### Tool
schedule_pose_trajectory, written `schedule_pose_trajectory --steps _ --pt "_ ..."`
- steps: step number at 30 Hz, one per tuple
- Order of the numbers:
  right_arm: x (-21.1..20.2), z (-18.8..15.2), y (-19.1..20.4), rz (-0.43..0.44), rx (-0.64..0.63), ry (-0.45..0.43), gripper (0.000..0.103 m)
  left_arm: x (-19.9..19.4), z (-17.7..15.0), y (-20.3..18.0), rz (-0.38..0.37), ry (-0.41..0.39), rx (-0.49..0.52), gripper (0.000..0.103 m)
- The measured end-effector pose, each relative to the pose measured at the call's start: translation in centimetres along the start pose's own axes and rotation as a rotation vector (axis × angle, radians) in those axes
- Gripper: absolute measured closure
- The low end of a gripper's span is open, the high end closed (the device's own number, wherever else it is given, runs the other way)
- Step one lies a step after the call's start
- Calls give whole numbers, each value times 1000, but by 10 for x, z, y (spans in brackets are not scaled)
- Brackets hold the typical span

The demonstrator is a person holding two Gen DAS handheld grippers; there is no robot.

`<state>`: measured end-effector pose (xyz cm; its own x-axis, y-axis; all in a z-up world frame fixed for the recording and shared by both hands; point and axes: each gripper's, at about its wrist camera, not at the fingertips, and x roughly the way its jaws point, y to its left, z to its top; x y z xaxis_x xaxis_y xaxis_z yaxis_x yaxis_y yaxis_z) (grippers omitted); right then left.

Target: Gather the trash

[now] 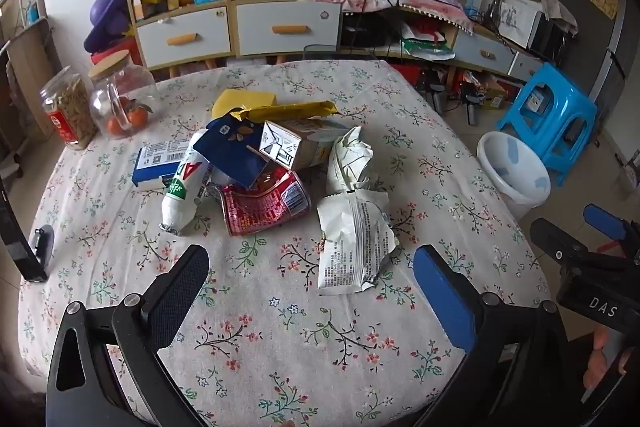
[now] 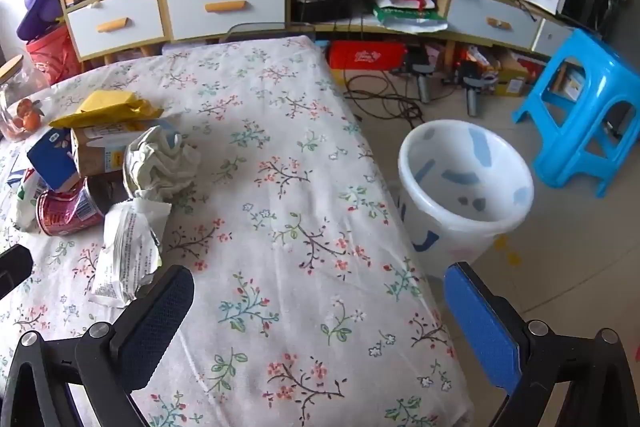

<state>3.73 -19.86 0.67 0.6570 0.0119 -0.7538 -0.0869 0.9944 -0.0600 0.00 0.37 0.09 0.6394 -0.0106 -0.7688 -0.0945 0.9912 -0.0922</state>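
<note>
A heap of trash lies mid-table: a white snack wrapper [image 1: 354,241] nearest me, a crumpled white paper [image 1: 350,157], a crushed red can [image 1: 264,205], a white AD bottle [image 1: 184,187], a blue carton [image 1: 236,151], a brown carton [image 1: 296,143] and a yellow wrapper [image 1: 288,110]. My left gripper [image 1: 310,277] is open and empty, just short of the wrapper. My right gripper [image 2: 320,303] is open and empty over the table's right part, with the wrapper [image 2: 126,251] by its left finger. The white bin [image 2: 464,187] stands on the floor to the right.
The table [image 1: 260,347] has a floral cloth. Two jars [image 1: 120,99] stand at its back left, and a blue-white box [image 1: 160,163] lies left of the heap. A blue stool [image 2: 580,107] stands behind the bin. Cabinets [image 1: 240,23] and cables line the wall.
</note>
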Motion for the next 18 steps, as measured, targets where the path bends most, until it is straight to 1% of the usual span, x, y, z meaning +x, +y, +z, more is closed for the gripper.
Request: schedule_pose_trajectory --steps 1,2,5,7,8,9,13,14,18 --pt "0 0 0 -2 2 -3 0 0 1 2 -1 0 0 0" --pt "1 1 -1 -6 5 -5 0 0 -2 -4 31 -1 21 0" --pt "6 3 -4 -17 13 -6 0 -2 -1 -3 29 -7 19 0" --pt "3 -1 5 -12 -3 -14 0 -3 0 -2 28 -15 20 0" --pt "1 -1 2 -3 -1 -16 0 -4 1 -1 29 -19 21 0" --pt "1 -1 3 -2 1 -14 0 -2 3 -9 33 -18 32 0" --pt "3 -1 -1 5 16 -11 0 -2 6 -9 27 -25 27 0" --pt "3 -1 -1 4 17 -11 0 -6 -1 -7 24 -33 37 0" --pt "4 -1 1 3 19 -6 0 -6 -1 -6 22 -29 38 0"
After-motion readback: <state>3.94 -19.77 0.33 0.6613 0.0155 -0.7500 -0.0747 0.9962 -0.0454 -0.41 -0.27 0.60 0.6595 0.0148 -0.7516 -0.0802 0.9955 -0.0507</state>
